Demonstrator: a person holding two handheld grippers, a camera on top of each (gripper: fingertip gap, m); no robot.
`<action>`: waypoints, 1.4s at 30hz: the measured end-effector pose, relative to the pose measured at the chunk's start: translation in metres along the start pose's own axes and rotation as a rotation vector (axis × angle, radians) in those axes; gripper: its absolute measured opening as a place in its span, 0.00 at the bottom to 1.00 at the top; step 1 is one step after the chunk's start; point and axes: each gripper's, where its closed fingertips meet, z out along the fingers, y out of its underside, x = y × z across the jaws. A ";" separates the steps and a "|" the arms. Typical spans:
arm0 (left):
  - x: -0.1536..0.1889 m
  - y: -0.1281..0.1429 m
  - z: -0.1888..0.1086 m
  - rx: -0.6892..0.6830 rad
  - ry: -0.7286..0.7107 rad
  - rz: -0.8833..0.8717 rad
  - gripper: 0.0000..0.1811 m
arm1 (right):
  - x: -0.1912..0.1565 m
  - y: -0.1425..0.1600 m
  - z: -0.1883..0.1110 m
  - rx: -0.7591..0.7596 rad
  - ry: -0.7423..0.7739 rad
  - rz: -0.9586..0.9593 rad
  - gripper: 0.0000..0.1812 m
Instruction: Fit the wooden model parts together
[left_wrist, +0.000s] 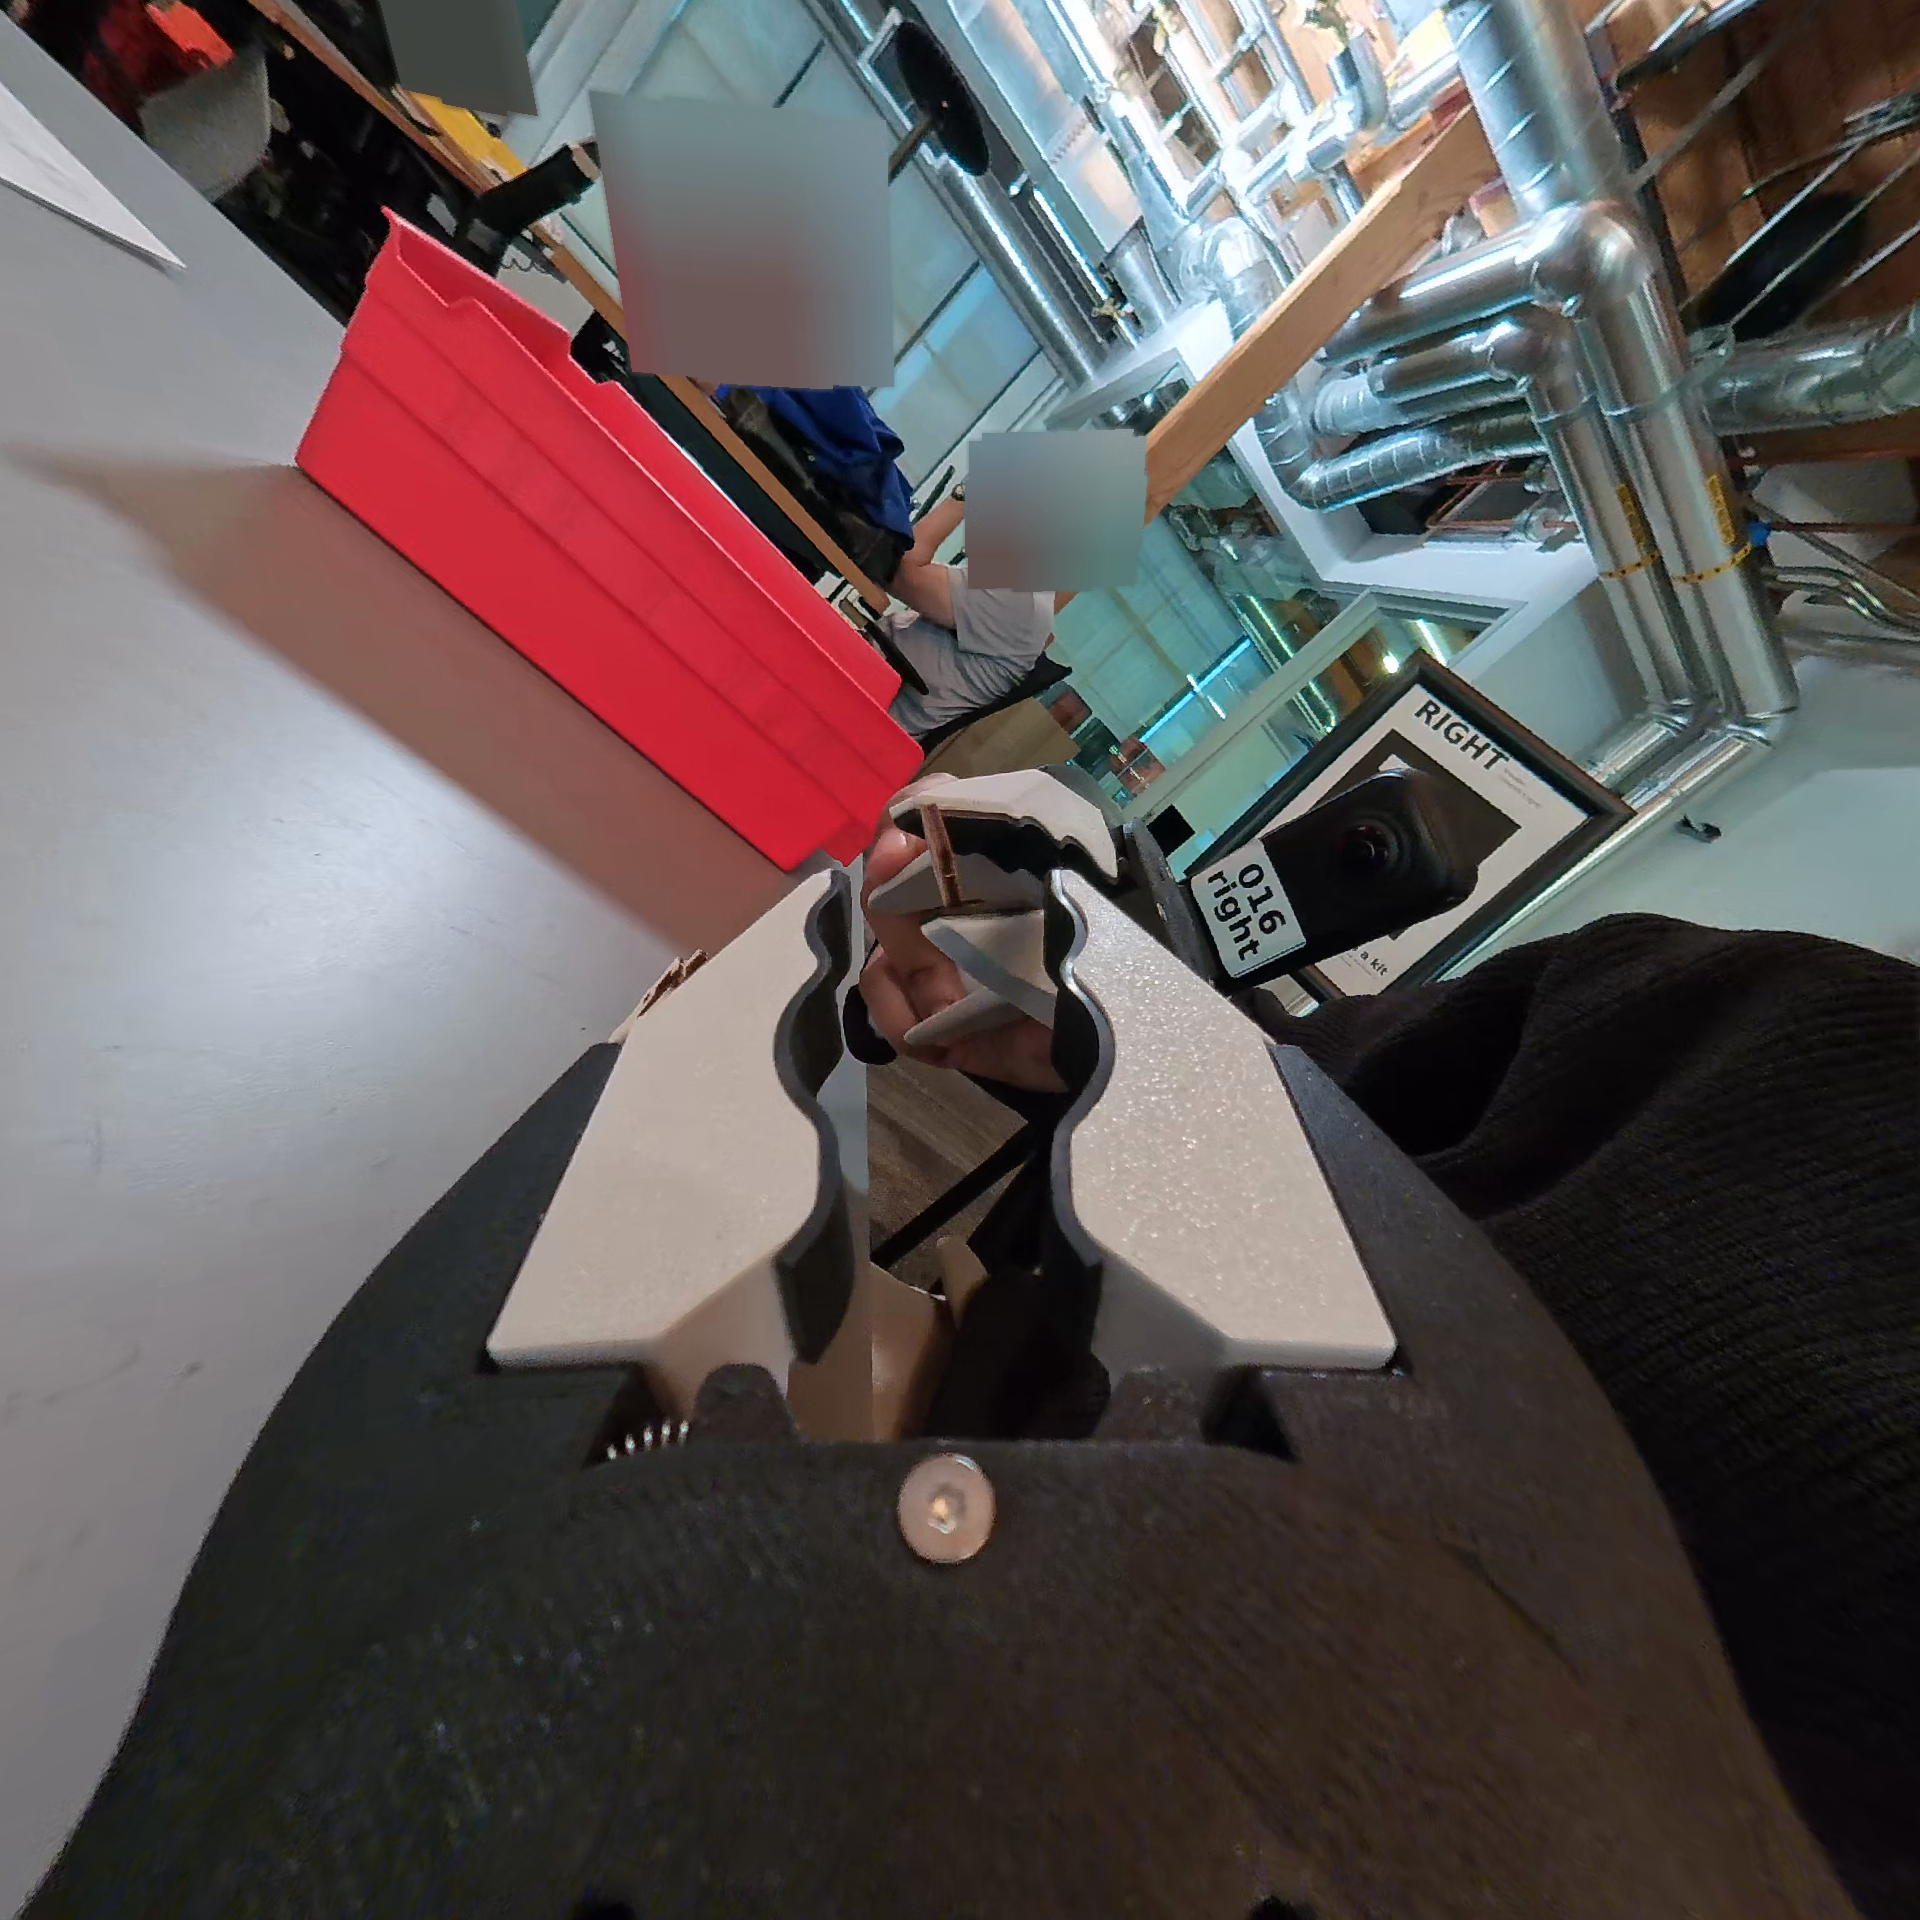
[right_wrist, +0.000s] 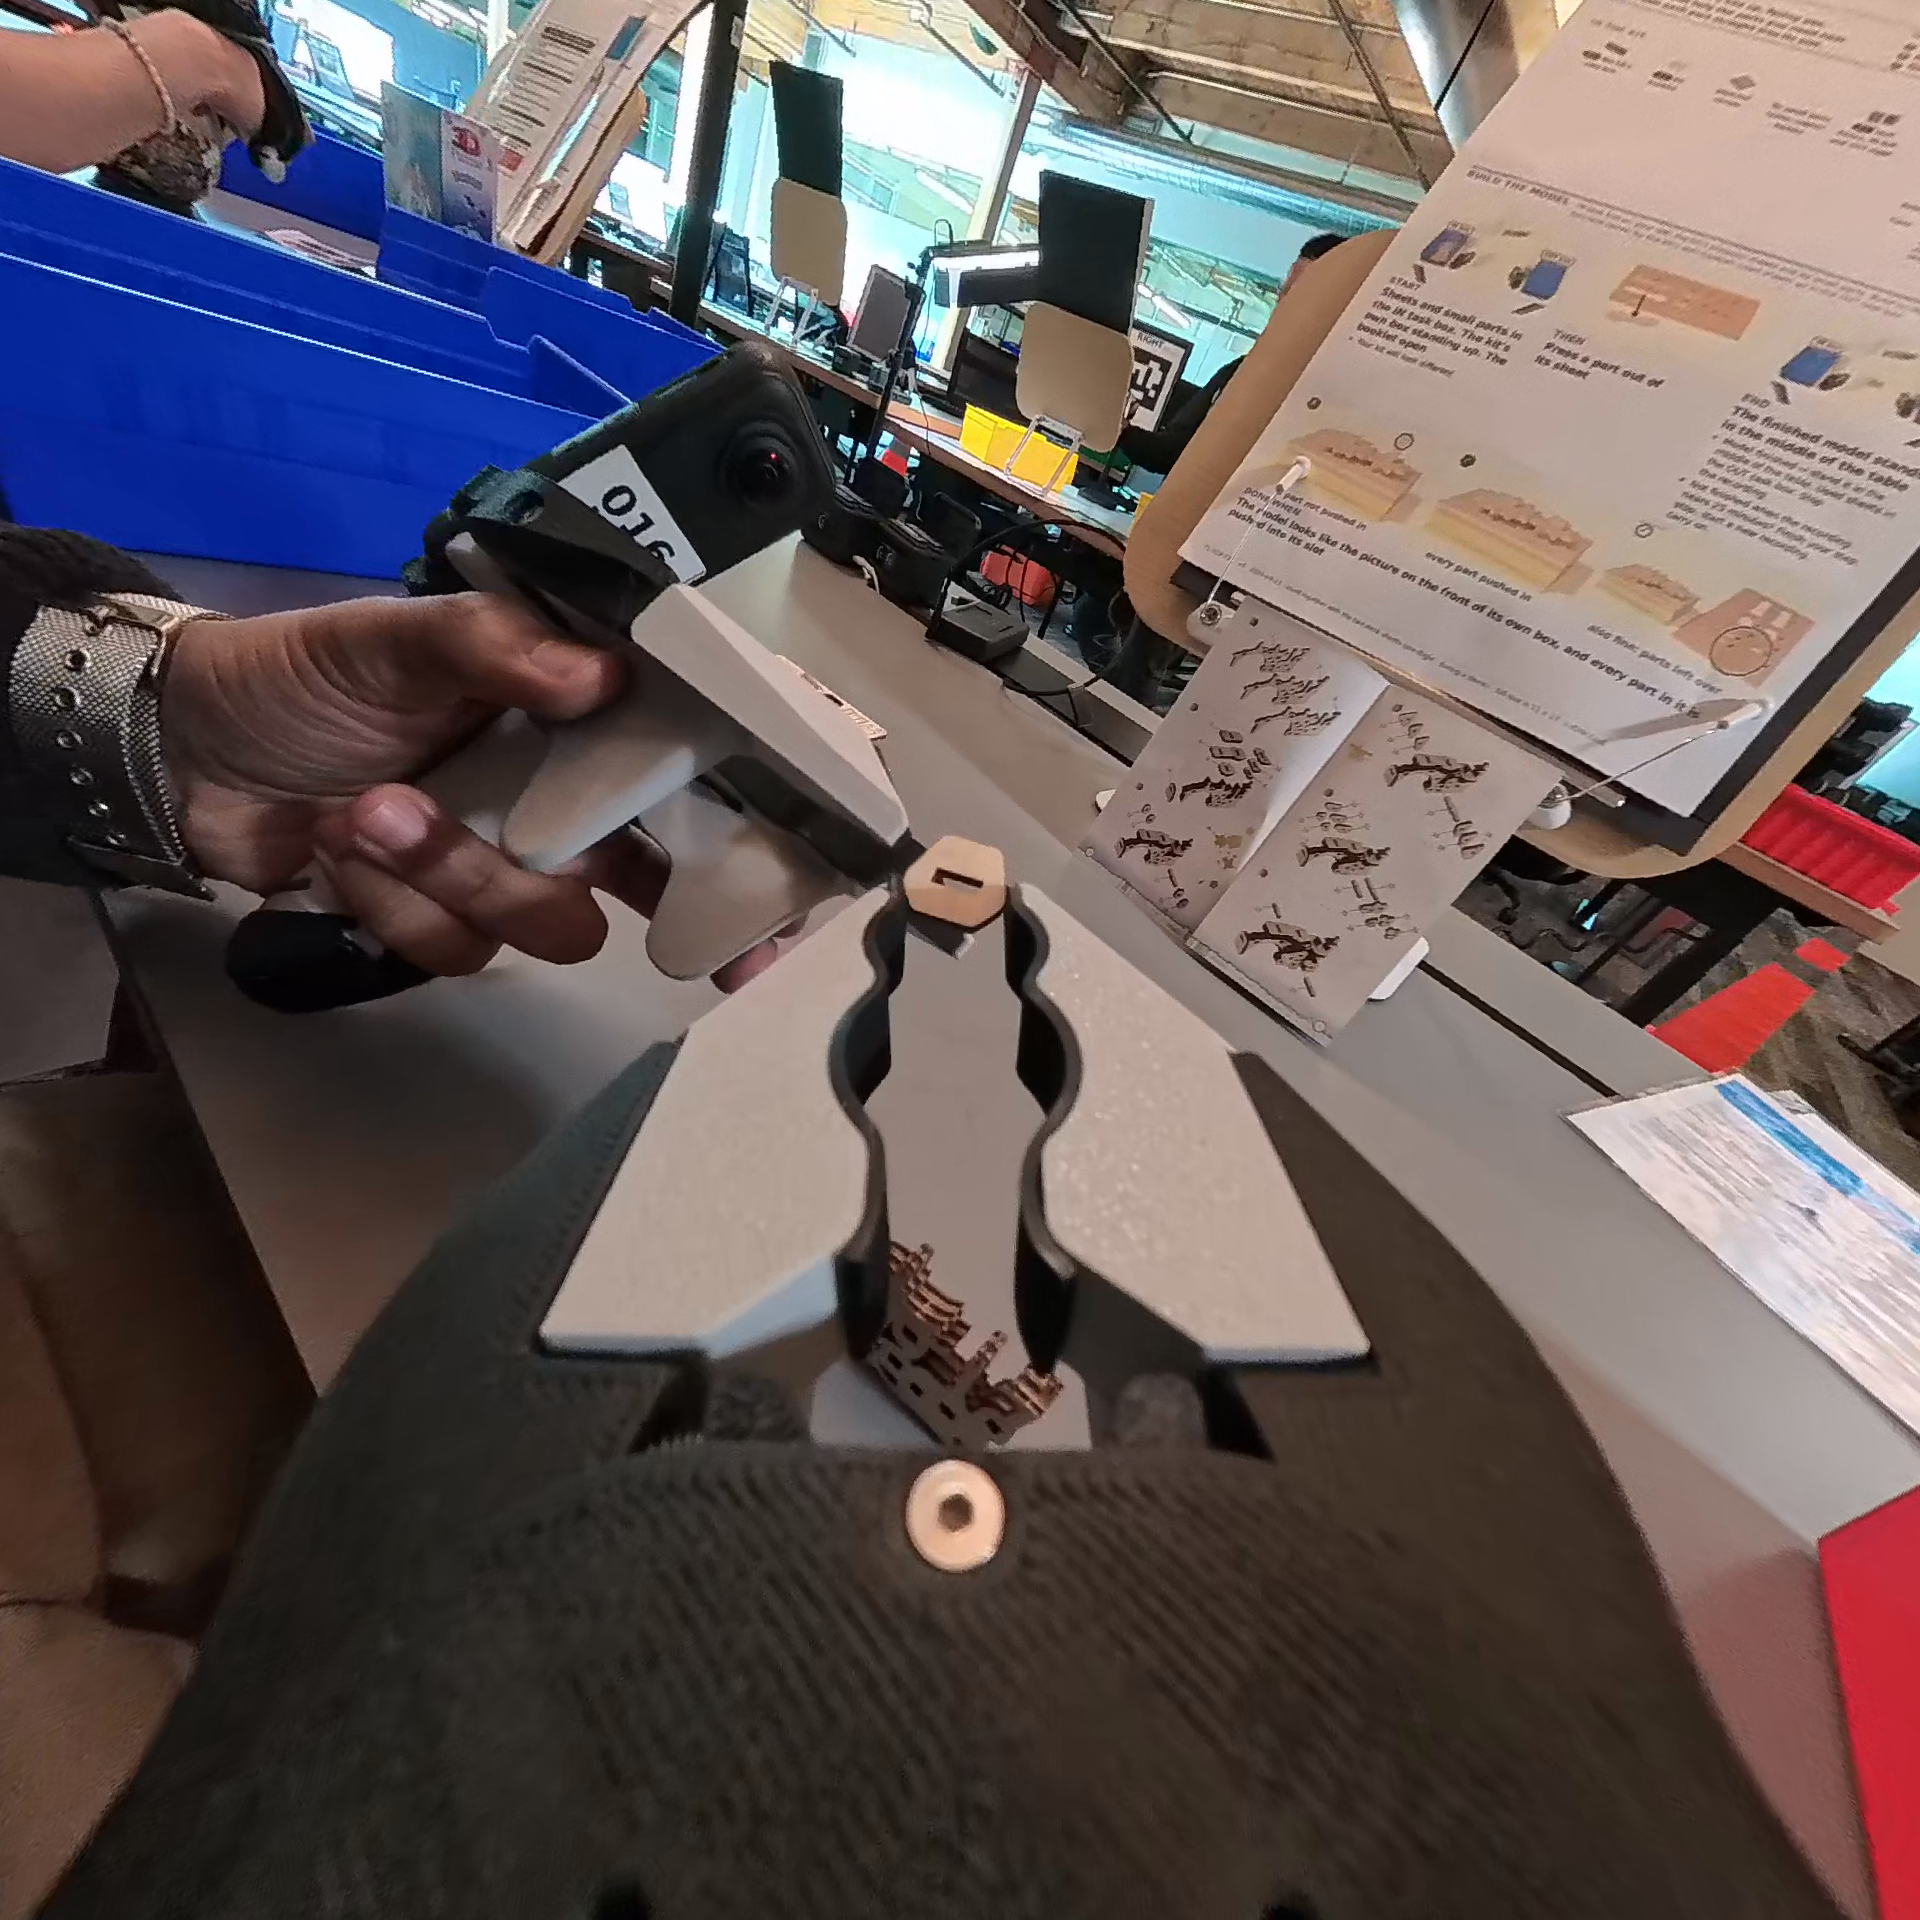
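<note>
Plainly the right gripper (right_wrist: 951, 914) has its jaws pinched narrow on a small hexagonal wooden part (right_wrist: 954, 881) held in the air just beside the left gripper (left_wrist: 945, 914), whose jaws stand apart with nothing between them. Gripped only at the tips, the part could twist or pop loose, I'd judge, and drop toward the half-built wooden model (right_wrist: 961, 1371) on the grey table (right_wrist: 1455, 1195) beneath it.
</note>
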 end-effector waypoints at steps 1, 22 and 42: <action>0.000 0.000 0.000 0.000 0.005 -0.004 0.19 | 0.000 0.000 0.000 -0.002 0.002 -0.003 0.10; -0.007 0.000 -0.003 -0.005 0.037 -0.102 0.17 | 0.006 0.011 0.007 -0.034 -0.001 0.026 0.10; -0.017 0.001 -0.004 -0.014 -0.032 -0.109 0.01 | 0.000 0.014 0.008 -0.055 -0.013 -0.041 0.10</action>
